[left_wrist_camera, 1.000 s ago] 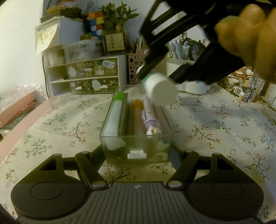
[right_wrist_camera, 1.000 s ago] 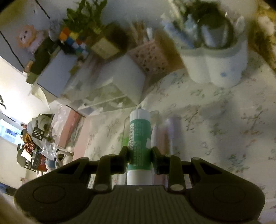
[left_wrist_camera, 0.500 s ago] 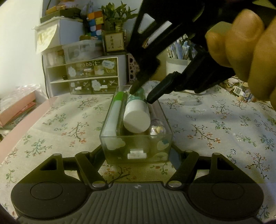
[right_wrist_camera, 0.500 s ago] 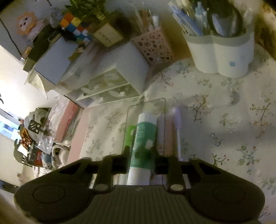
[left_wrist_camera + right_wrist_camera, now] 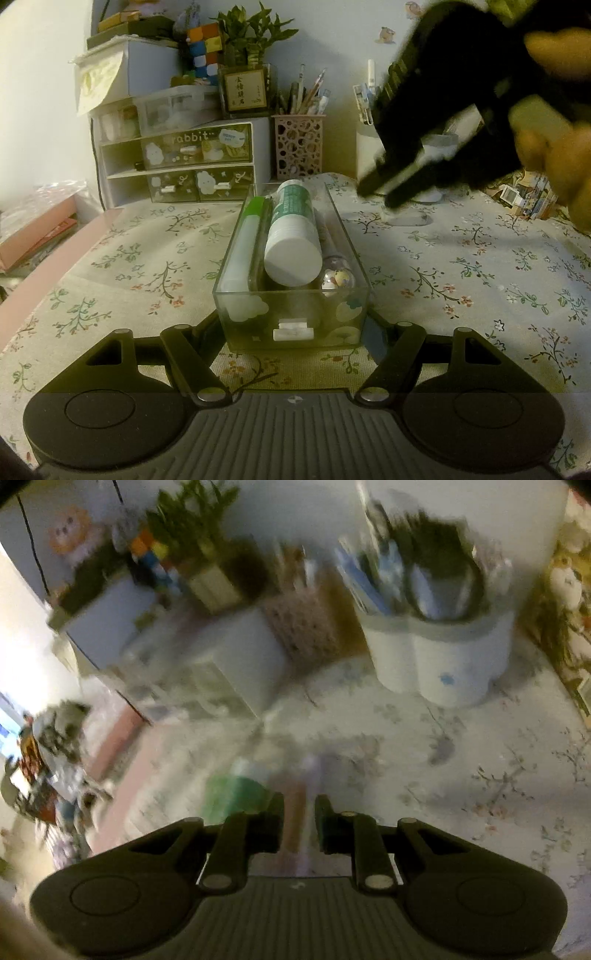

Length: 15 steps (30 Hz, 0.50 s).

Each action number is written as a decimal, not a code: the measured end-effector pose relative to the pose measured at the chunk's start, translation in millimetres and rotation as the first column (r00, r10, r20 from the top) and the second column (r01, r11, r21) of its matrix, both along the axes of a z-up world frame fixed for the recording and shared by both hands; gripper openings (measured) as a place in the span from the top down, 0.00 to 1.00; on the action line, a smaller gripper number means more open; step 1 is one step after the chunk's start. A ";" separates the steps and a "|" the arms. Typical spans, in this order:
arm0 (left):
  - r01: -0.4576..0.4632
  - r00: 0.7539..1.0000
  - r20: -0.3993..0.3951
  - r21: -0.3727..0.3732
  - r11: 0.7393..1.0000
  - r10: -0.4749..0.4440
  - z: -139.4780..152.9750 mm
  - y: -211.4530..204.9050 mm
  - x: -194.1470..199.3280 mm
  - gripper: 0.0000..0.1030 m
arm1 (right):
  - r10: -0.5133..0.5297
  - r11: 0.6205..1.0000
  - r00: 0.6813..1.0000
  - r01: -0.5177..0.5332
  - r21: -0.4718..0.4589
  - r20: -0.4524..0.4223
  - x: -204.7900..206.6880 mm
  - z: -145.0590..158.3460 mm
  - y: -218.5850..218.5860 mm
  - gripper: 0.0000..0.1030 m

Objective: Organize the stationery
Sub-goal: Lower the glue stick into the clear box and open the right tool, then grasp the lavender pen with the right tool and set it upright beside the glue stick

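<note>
A clear plastic drawer (image 5: 291,321) stands on the floral cloth between the fingers of my left gripper (image 5: 293,332), which is shut on its sides. Inside lie a green-and-white glue stick (image 5: 293,236), a green-capped marker (image 5: 245,240) and a pen with a charm end (image 5: 336,275). My right gripper (image 5: 380,192) is empty and open, raised above the cloth to the right of the drawer. In the blurred right wrist view its fingers (image 5: 299,823) stand apart with the glue stick (image 5: 236,794) below left.
A small drawer cabinet (image 5: 177,162) stands behind, with a pink perforated pen cup (image 5: 299,147) and a white pen holder (image 5: 439,657) beside it. A white eraser (image 5: 406,218) lies on the cloth. Pink boxes (image 5: 33,232) sit at the left edge.
My right gripper lowered the glue stick into the drawer, let it go and pulled back up to the right. My left gripper kept its hold on the drawer.
</note>
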<state>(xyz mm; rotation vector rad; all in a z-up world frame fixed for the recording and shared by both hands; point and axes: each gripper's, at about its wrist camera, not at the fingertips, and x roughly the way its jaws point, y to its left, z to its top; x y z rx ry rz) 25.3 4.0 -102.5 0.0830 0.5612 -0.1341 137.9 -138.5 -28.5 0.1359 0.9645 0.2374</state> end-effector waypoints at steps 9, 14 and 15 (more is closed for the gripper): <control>-0.039 0.999 0.006 0.009 0.999 0.039 1.6 2.4 -8.5 0.30 | 0.082 0.996 0.996 -0.084 -0.043 -0.036 0.7 -19.8 8.5 0.74; -0.059 0.998 -0.009 0.006 0.998 0.059 3.8 5.0 -10.5 0.30 | 0.105 0.986 0.993 -0.111 -0.121 -0.057 15.3 -31.1 25.4 0.73; -0.067 0.998 -0.012 0.006 0.998 0.067 4.3 5.8 -11.7 0.30 | 0.104 0.988 0.992 -0.111 -0.111 -0.069 18.2 -33.5 25.2 0.73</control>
